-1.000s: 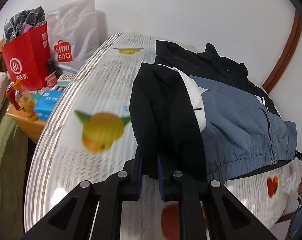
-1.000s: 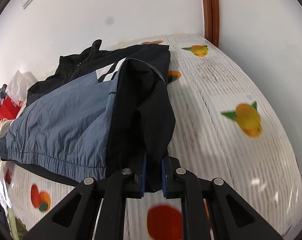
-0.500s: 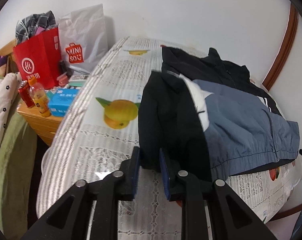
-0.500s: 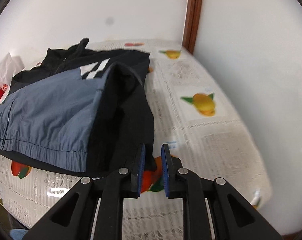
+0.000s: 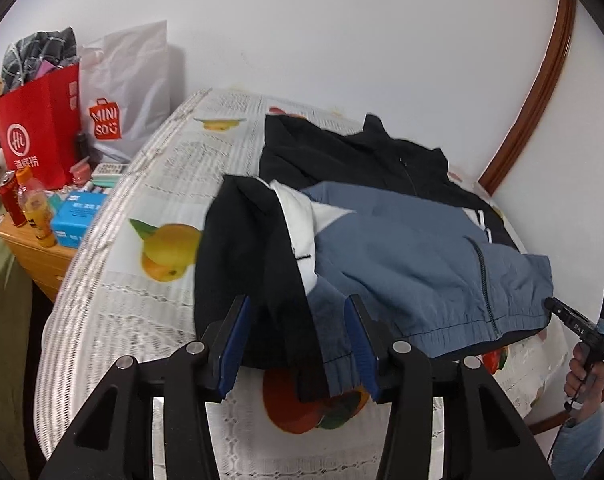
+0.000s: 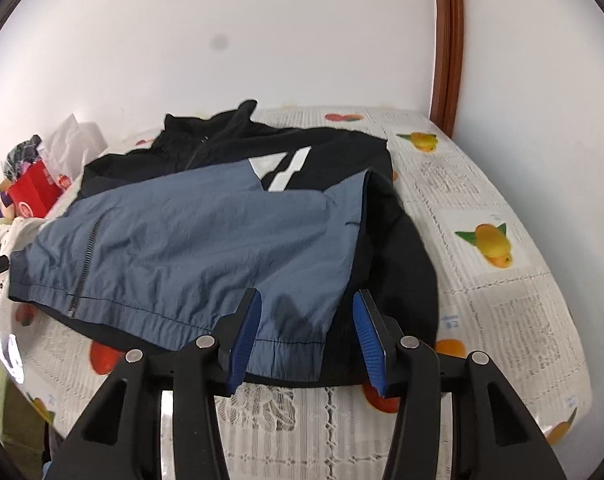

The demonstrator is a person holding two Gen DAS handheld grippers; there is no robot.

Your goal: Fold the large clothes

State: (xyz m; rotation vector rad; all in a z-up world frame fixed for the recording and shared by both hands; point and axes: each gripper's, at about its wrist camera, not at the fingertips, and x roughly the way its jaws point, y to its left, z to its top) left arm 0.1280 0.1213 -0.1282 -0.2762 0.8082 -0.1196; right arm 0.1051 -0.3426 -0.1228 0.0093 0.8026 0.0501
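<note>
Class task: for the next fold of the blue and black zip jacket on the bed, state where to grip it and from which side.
Grip the blue and black zip jacket at its ribbed hem corners, from the near bed edge; the hem lies nearest and overhangs slightly.

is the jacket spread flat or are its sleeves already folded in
Sleeves folded in: on the jacket, black sleeves lie along both sides, one in the left view, the other in the right.

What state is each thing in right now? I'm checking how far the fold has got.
jacket: lies on the bed, both sleeves folded in over the front, zip closed.
left gripper: jaws just opened, fabric between them but not pinched.
right gripper: jaws just opened, hem between them but not pinched.
red bag: upright, stuffed with clothes.
white bag: upright.
bed: covered with a fruit-print sheet.
</note>
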